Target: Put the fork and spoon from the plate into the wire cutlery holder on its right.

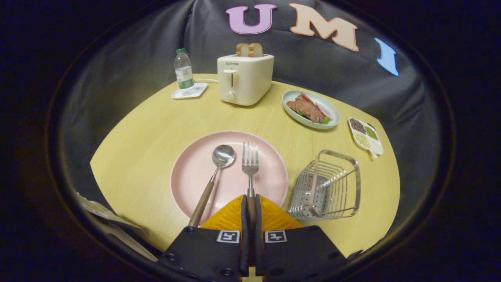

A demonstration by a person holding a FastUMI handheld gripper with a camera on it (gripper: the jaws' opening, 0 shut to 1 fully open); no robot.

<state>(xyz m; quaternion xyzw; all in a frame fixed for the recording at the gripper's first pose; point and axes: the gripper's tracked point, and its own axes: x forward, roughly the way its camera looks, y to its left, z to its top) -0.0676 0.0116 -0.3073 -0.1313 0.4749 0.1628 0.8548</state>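
Gripper (251, 207) is low over the near rim of the pink plate (188, 172), fingers pinched on the wooden handle of the fork (250, 162), one on each side with the handle sandwiched in the narrow gap. Fork tines point away toward the plate's far side; head looks to be resting on or just above the plate, cannot tell if it is lifted yet.

Spoon (214, 177) lies on the plate just left of the fork, bowl up near plate centre, wooden handle running back over the near-left rim. Untouched.

Wire cutlery holder (327, 186) stands on the worktop (137, 149) just right of the plate. It looks empty, with nothing sticking out of it.

Progress: early. Neither piece is in the holder. The fork is gripped but not delivered, and the spoon waits. Left to do: lift the fork, carry it right from the plate, drop it in the holder, come back for the spoon, and do the same.

Other stuff beyond the plate: toaster (244, 78) with bread slices in it, a water bottle (183, 73) on a small white tray to its left. Beyond and right of the plate sit a dish of food (311, 109) and a small divided tray (365, 135) further right. None of it blocks the plate-to-holder path, judging by the layout.
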